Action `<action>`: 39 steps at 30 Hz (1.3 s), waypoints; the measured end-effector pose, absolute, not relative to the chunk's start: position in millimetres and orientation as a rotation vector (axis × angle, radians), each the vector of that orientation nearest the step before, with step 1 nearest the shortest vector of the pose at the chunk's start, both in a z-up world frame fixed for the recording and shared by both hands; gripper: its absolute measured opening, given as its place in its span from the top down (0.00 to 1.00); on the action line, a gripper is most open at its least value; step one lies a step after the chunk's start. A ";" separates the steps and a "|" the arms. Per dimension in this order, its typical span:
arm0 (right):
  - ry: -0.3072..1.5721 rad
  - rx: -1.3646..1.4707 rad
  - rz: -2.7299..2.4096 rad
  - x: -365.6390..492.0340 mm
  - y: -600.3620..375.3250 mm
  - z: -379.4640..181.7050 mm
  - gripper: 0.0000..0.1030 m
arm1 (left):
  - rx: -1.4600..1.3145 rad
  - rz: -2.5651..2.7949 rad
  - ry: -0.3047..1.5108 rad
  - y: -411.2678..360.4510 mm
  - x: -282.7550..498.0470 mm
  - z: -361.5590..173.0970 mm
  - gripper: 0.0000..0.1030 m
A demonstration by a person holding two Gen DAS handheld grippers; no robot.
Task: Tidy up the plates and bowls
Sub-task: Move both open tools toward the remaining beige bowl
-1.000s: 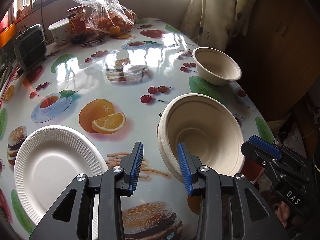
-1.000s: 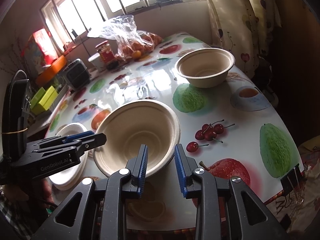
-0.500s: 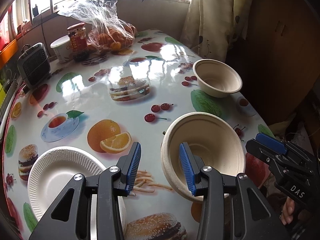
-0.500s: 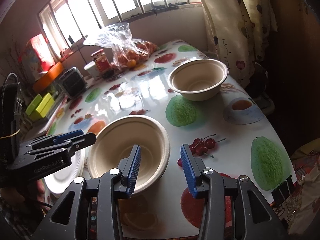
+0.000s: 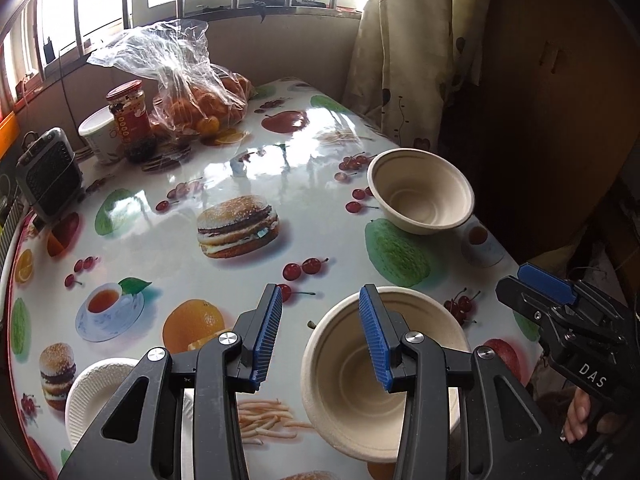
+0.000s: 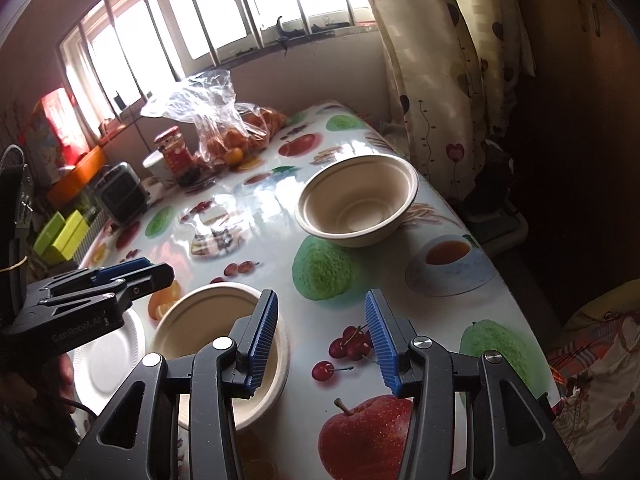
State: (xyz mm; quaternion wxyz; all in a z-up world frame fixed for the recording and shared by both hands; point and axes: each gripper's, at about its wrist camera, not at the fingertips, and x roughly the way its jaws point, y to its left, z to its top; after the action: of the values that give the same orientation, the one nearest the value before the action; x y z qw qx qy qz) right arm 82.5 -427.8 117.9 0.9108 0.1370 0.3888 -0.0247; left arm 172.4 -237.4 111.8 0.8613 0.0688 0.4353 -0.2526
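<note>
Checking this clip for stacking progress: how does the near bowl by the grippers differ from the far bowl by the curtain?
The near bowl sits at the table's front edge beside the white paper plate; the far bowl stands alone further back. The near bowl lies under the open right gripper, with only one finger over it; the far bowl has no gripper near it. Both are beige paper bowls, upright, empty and of similar shape.

From my left wrist view, the white paper plate is half hidden behind the left gripper and its arms. The near bowl has its near rim covered by the same arms. Jar label unreadable. In the right wrist view, the near bowl's lower edge sits behind the right gripper.
</note>
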 end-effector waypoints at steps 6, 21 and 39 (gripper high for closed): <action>0.797 0.281 -0.067 94.1 -436.7 119.9 0.56 | 0.156 -0.547 0.910 -247.3 183.6 113.7 0.59; 0.779 0.257 -0.128 122.9 -463.9 122.8 0.56 | 0.179 -0.580 0.889 -271.0 221.0 115.0 0.59; 0.819 0.276 -0.168 161.1 -499.9 102.7 0.56 | 0.118 -0.636 0.979 -307.2 277.4 97.7 0.59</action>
State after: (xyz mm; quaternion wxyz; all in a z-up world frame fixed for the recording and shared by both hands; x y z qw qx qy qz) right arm 161.1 -499.9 102.7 0.9046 0.1337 0.3966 -0.0814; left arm 277.4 -307.2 97.7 0.8328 0.0558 0.4617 -0.3002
